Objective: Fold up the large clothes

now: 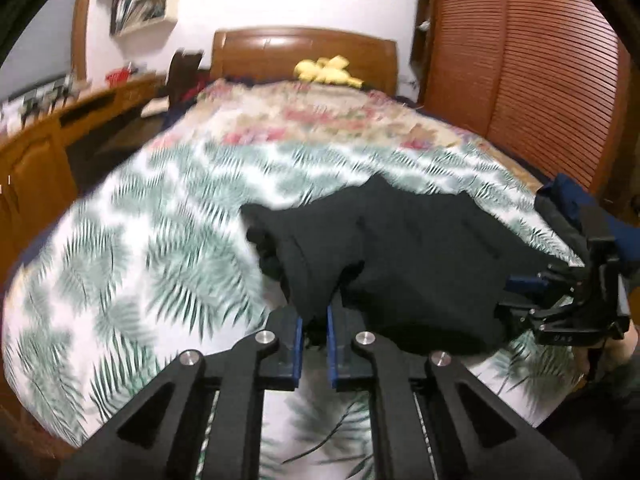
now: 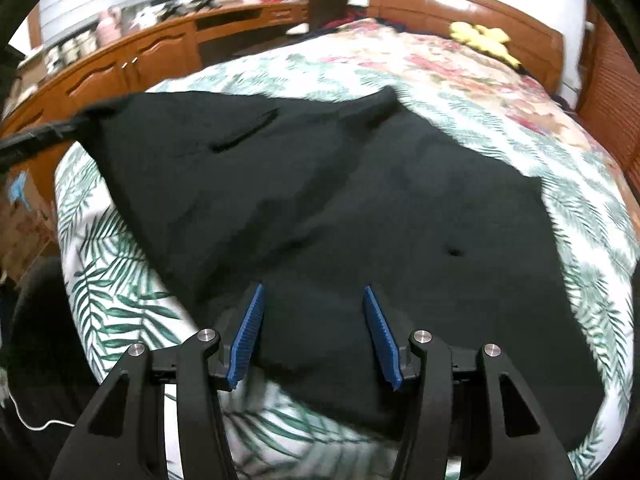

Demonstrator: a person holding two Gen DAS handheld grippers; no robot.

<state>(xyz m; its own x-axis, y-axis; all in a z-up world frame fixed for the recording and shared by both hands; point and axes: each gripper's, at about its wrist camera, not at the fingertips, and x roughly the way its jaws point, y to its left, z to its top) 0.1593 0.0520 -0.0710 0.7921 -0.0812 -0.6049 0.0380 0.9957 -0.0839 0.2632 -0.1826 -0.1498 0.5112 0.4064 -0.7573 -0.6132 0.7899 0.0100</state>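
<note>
A large black garment [image 2: 340,200] lies spread on the palm-leaf bedspread [image 2: 120,264], with one corner pulled up toward the left. In the left wrist view, part of the black garment [image 1: 400,248] is bunched and lifted off the bed. My left gripper [image 1: 314,320] is shut on a fold of it, with cloth pinched between the blue pads [image 1: 298,332]. My right gripper [image 2: 313,288] hangs open just above the garment's near part, its blue pads [image 2: 250,336] wide apart and pressing on nothing. It also shows as the right gripper [image 1: 520,292] at the garment's right edge.
The bed has a wooden headboard [image 1: 304,52] with a yellow soft toy [image 1: 326,70] and a floral quilt [image 1: 320,120] at its far end. Wooden cabinets [image 2: 120,68] run along the left, and a slatted wooden door [image 1: 528,60] stands on the right. A hand [image 1: 624,344] holds the right gripper.
</note>
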